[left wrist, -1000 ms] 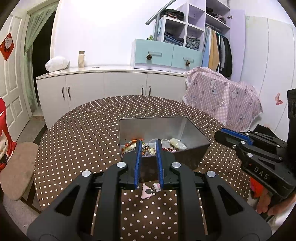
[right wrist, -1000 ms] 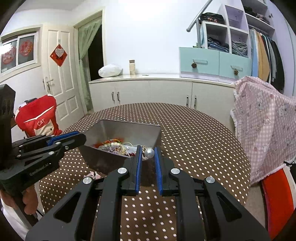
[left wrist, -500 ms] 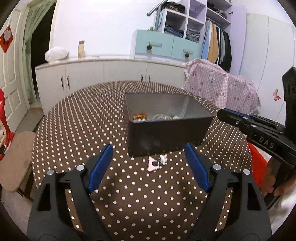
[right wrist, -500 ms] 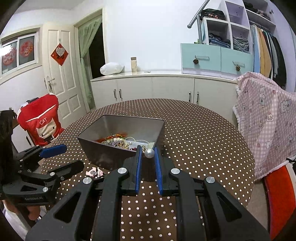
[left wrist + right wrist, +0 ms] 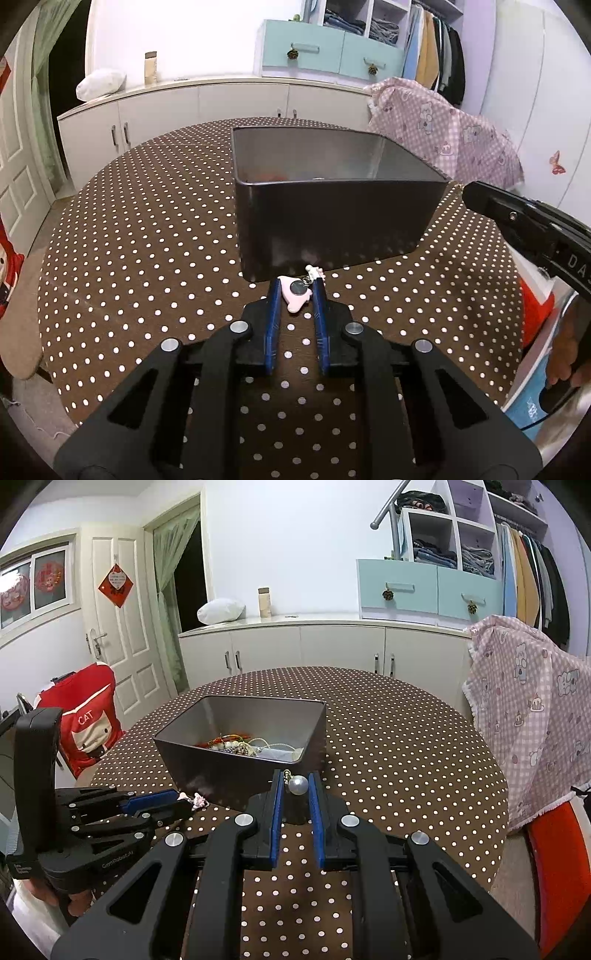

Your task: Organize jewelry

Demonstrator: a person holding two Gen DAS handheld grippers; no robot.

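Observation:
A pink charm [image 5: 295, 300] with a dark round disc lies on the dotted tablecloth just in front of the dark metal box [image 5: 332, 221]. My left gripper [image 5: 296, 291] is low over the cloth and its jaws are closing, with the charm between the blue pads and touching both. In the right wrist view the left gripper [image 5: 181, 802] shows the charm [image 5: 199, 800] at its tips. My right gripper [image 5: 295, 780] is shut on a white pearl piece [image 5: 298, 785] beside the box's near right corner. Several beads and chains [image 5: 236, 745] lie inside the box [image 5: 221, 771].
The round table [image 5: 406, 746] carries a brown white-dotted cloth. A chair under pink checked fabric [image 5: 532, 716] stands at its right, and a red-covered chair [image 5: 85, 727] at its left. White cabinets [image 5: 303, 646] run along the far wall. A person's hand [image 5: 569, 347] holds the right gripper's handle.
My left gripper opened wide, sank to the tablecloth and closed around the pink charm in front of the box. The right gripper kept still with the pearl piece in it.

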